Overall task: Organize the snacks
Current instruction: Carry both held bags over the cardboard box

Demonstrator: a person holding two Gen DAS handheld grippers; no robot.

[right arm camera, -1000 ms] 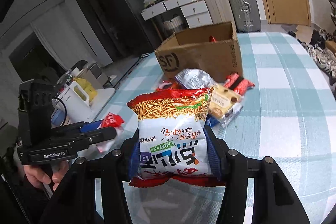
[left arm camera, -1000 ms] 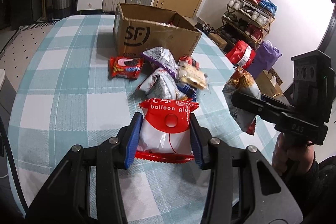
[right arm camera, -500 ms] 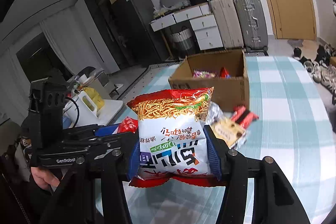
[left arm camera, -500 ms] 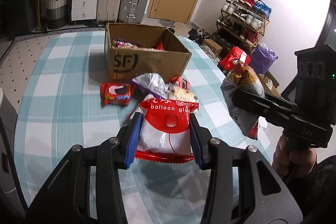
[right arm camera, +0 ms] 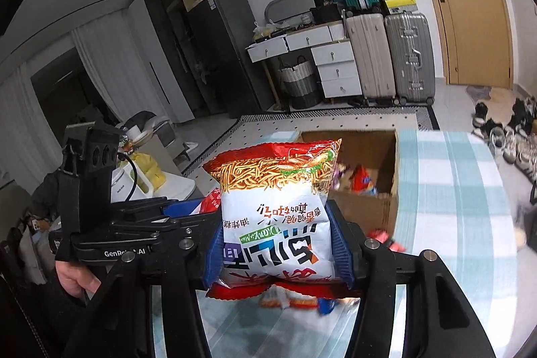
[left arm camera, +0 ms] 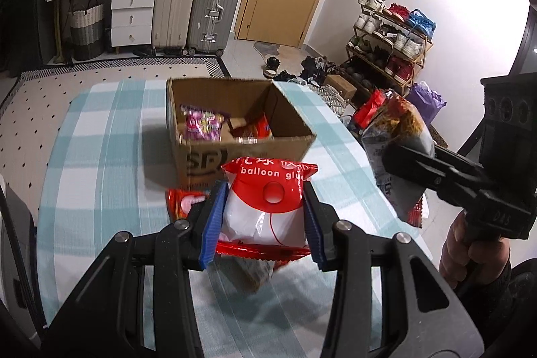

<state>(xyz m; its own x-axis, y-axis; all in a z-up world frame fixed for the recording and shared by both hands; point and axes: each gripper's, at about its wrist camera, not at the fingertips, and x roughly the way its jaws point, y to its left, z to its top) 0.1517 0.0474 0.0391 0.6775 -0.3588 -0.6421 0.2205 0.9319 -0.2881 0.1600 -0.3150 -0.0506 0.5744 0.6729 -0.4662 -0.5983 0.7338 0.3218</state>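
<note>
My left gripper [left arm camera: 263, 222] is shut on a red-and-white "balloon glue" bag [left arm camera: 266, 207], held above the checked table just short of the open cardboard box [left arm camera: 235, 119]. My right gripper [right arm camera: 277, 244] is shut on a noodle snack bag [right arm camera: 278, 207], white with a red top, raised over the table. That noodle bag [left arm camera: 394, 150] and the right gripper's black body show at the right in the left wrist view. The box [right arm camera: 369, 163] holds a pink packet [left arm camera: 201, 123] and a red packet [left arm camera: 256, 128].
A red packet [left arm camera: 183, 200] and other loose snacks [right arm camera: 295, 299] lie on the blue-checked tablecloth [left arm camera: 100, 163] below the held bags. Suitcases [left arm camera: 194, 5], drawers and a shoe rack [left arm camera: 392, 36] stand beyond the table. A hand [left arm camera: 470, 244] grips the right tool.
Both grippers have risen with their bags and moved toward the box. The box's inside has come into view and the loose snack pile has dropped below the held bags.
</note>
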